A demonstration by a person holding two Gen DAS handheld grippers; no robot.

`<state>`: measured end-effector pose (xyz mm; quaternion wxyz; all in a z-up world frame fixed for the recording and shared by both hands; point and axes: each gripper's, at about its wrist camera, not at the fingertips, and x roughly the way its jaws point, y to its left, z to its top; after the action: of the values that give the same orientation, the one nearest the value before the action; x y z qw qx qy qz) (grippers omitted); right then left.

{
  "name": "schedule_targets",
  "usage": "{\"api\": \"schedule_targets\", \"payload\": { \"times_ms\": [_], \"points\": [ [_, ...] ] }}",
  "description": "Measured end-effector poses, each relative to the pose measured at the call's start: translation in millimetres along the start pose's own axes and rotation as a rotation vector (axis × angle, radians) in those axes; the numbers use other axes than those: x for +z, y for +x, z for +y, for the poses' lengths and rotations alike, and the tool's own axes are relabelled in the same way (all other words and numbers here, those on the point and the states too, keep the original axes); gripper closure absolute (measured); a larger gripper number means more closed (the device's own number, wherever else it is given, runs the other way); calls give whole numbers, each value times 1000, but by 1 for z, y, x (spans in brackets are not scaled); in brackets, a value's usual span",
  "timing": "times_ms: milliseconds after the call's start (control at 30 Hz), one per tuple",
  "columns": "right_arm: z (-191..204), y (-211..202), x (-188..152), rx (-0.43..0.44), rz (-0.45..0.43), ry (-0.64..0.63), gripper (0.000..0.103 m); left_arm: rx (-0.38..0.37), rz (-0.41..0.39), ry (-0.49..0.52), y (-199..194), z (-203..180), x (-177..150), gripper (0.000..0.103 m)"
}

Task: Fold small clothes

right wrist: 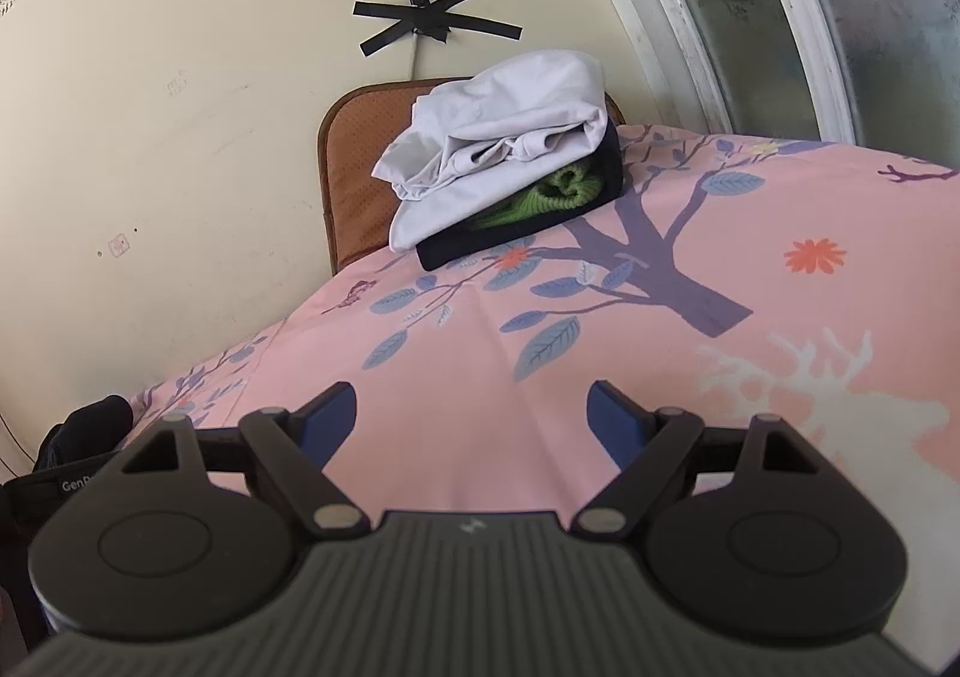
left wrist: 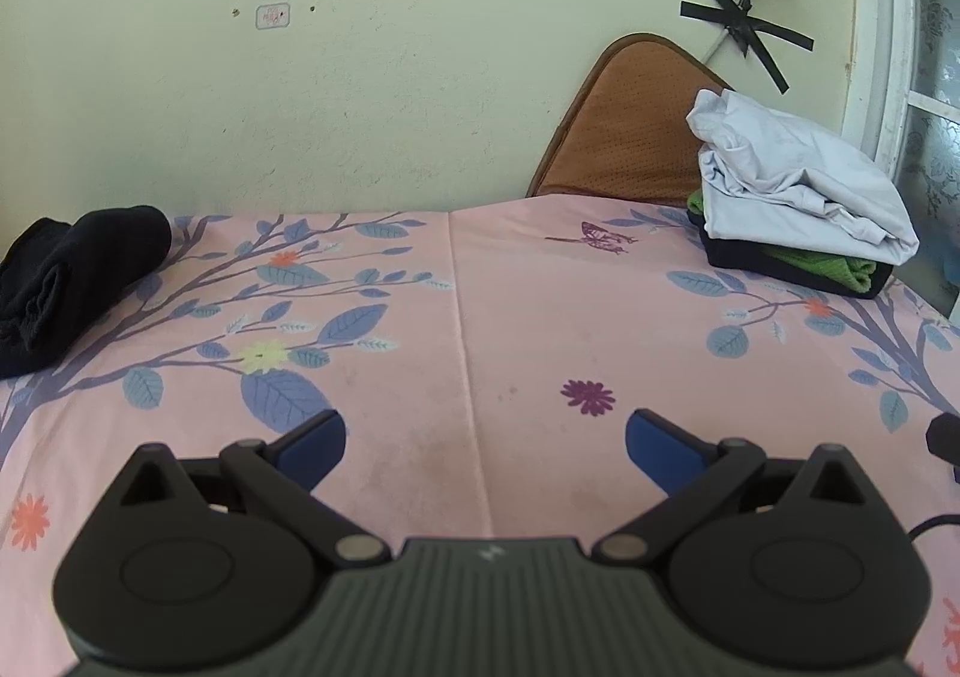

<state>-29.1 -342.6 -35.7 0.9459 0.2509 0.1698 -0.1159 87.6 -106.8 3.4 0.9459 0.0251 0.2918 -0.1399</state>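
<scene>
The folded stack (left wrist: 798,209) sits at the far corner of the pink tablecloth (left wrist: 480,317), white garment (right wrist: 498,149) uppermost. Left gripper (left wrist: 485,446): jaws wide apart, empty. Right gripper (right wrist: 472,416): likewise. A dark bundle (left wrist: 72,281), possibly unfolded clothing, lies well left of the stack.

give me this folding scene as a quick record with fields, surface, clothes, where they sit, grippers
surface: pink floral cloth spread flat
folded stack: white garment on top, green garment in the middle, black garment at the bottom, at the far edge near the window
loose item: black clothing, bunched at the far left edge
behind stack: brown cushion against the wall
left gripper: open, nothing between its jaws, over bare cloth
right gripper: open, nothing between its jaws, pointing toward the stack
</scene>
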Motion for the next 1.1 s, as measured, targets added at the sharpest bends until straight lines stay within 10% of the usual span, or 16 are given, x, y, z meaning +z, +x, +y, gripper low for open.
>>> {"api": "schedule_targets", "payload": {
  "times_ms": [1100],
  "points": [
    [5,-6,-3,9,-13,-19,11,4,-31,-56,-12,9,-7,0]
  ]
}}
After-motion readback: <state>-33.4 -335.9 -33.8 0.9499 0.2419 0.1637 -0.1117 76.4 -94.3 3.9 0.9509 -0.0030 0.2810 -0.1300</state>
